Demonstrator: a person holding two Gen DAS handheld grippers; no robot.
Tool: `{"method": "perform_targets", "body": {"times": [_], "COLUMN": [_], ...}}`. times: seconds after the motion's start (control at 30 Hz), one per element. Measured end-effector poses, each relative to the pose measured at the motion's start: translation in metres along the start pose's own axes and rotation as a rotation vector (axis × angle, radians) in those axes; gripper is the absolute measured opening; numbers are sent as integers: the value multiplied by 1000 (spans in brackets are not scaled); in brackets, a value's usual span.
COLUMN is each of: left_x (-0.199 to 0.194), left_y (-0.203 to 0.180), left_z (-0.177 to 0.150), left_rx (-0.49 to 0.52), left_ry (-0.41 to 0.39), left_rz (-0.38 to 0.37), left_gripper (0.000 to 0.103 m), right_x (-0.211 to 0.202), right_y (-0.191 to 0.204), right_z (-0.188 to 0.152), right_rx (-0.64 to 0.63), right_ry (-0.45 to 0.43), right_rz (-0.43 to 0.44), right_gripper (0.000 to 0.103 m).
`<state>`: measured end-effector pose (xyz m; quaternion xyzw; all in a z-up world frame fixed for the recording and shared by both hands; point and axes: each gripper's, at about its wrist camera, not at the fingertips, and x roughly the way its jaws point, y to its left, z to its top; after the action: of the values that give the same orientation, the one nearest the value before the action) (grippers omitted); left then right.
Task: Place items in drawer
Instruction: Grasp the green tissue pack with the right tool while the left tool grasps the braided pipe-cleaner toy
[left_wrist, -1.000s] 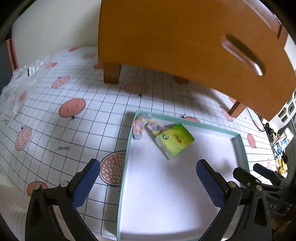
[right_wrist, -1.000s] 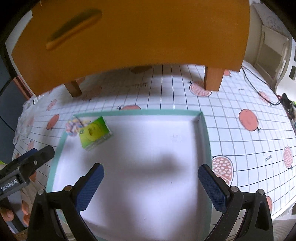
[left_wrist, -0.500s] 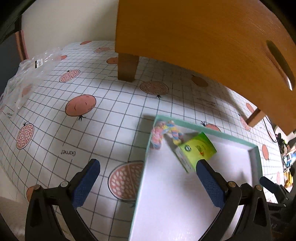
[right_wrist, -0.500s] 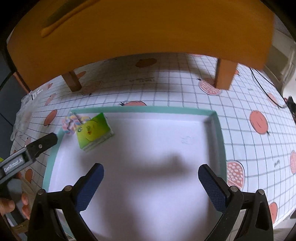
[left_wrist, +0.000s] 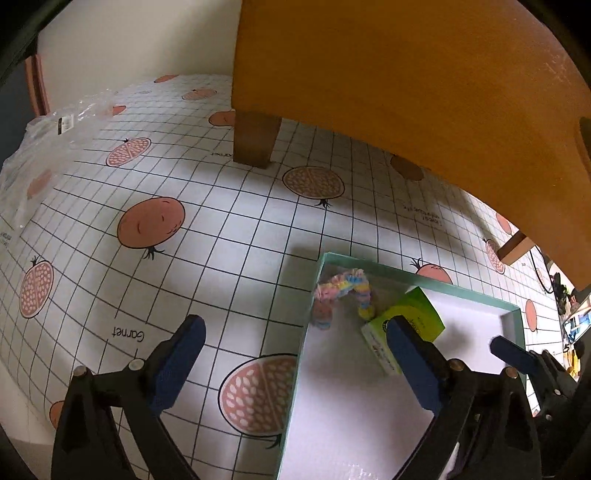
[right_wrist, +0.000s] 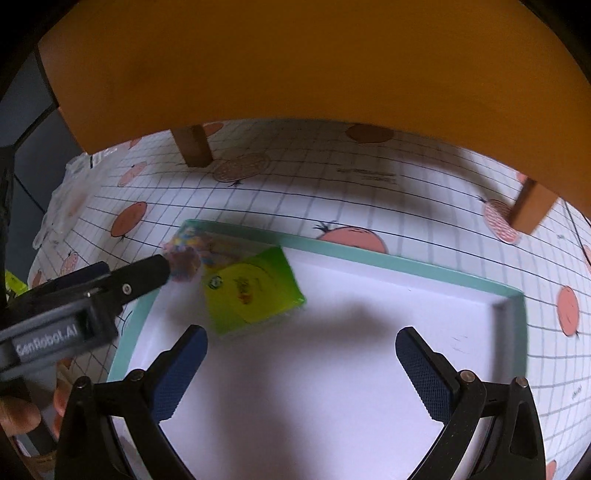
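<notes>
A shallow white tray (left_wrist: 300, 354) with a green rim sits on the checked tablecloth (left_wrist: 207, 229), in front of an orange wooden cabinet (left_wrist: 406, 74) standing on short legs. In the tray's far left corner lies a pastel scrunchie (left_wrist: 341, 291), draped against the left wall, and touching it on the right is a green packet (left_wrist: 413, 314) lying flat on the tray floor.

The left gripper (left_wrist: 295, 358) hangs over the tray's left wall, its two blue-padded fingers spread wide with nothing between them; one finger is over the tablecloth outside the tray, the other over the tray floor in front of the green packet. In the right wrist view its finger reaches to the scrunchie, though that view is blurred and contact cannot be told.

The right gripper (right_wrist: 301, 365) hovers over the middle of the tray, nearer the front edge than the packet, its fingers likewise wide apart and empty.

A clear plastic bag (left_wrist: 44, 147) lies on the tablecloth well to the left of the tray
</notes>
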<state>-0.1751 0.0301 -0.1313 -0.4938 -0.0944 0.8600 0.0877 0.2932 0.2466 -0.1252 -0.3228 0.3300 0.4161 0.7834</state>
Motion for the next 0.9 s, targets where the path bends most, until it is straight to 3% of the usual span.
{"method": "perform_targets", "body": {"times": [0.5,0.77,0.9], "left_x": [4,2,3], "left_y": [10,11,7], "left_z": [7,9,8], "left_rx": [-5,-13,6], "left_ry": [-1,-27,-28], "left_rz": [15,32,27], "left_gripper": [98,98,98], "right_x": [37,35,35], "right_y": [22,23,21], "right_z": [15,13,13], "right_rx": [-28,-40,-29], "right_ry": [26,25,31], "right_rz": [14,7,16], "right_gripper": [102,73,72]}}
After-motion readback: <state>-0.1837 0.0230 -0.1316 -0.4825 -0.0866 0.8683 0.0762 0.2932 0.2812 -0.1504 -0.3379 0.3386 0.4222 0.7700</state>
